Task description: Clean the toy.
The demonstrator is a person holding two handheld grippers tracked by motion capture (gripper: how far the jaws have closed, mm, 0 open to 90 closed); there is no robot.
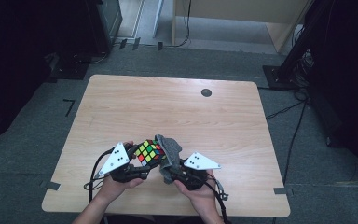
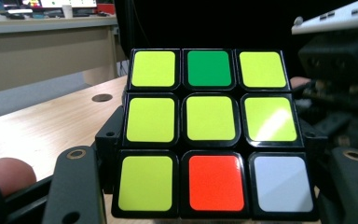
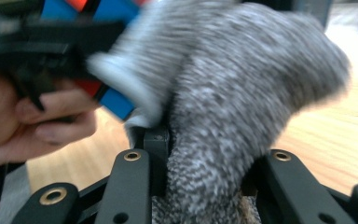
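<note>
While the left tongs clench a cube at lower centre, above the surface, the right tongs grasp a cloth (soft, limp); the cube looks rigid, slick, best held across opposite faces.

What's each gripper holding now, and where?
Left gripper clamps the Rubik's cube by its lower side edges. Right gripper pinches the grey cloth at its lower end.

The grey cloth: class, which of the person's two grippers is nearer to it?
Right. The right gripper has the grey cloth between its jaws; the left gripper holds the puzzle cube beside it.
</note>
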